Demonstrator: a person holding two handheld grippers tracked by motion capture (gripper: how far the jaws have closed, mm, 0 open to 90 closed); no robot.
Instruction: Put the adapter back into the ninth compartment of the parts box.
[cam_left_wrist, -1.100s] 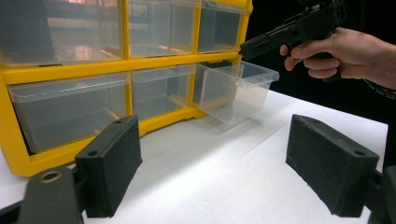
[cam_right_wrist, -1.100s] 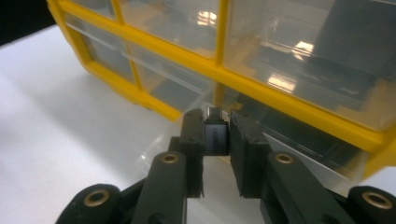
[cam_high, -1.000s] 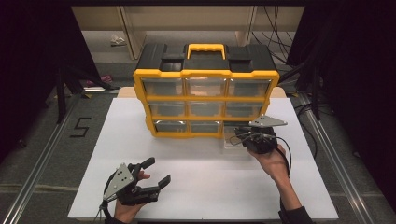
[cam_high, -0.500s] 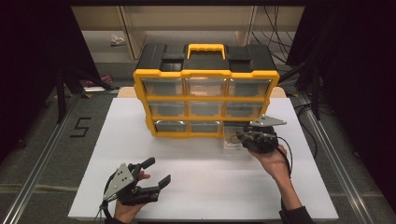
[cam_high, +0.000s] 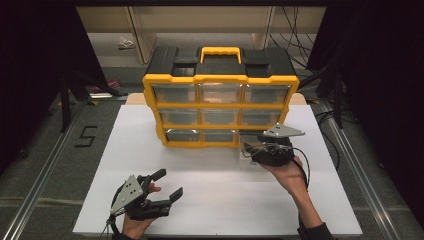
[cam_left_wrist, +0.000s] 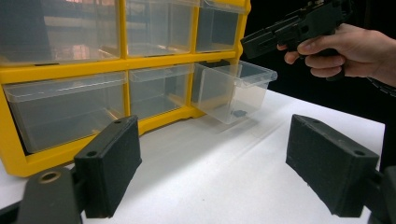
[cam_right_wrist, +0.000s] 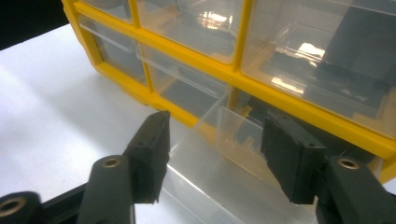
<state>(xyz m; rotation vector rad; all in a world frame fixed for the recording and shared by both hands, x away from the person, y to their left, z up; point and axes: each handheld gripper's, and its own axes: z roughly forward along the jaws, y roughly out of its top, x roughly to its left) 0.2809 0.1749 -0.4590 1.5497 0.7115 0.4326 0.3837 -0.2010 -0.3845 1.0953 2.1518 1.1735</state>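
White board (cam_high: 215, 200) covered the table, with dark floor and black curtains around it. At the far middle of the board stood a yellow and black organizer cabinet (cam_high: 220, 80) with nine clear drawers in three rows. Its bottom right drawer (cam_high: 250, 147) was pulled out toward the person, and a small dark piece (cam_left_wrist: 239, 113) lay on its floor. The right gripper (cam_high: 256, 150) hovered over the front part of this open drawer; its jaws had just been opening and stood apart above the drawer, with nothing pinched between the pads. In the right gripper view the pads did not touch the clear walls. The left gripper (cam_high: 164, 186) rested near the front left edge of the board, well apart from the cabinet, with its jaws spread wide and nothing between them.
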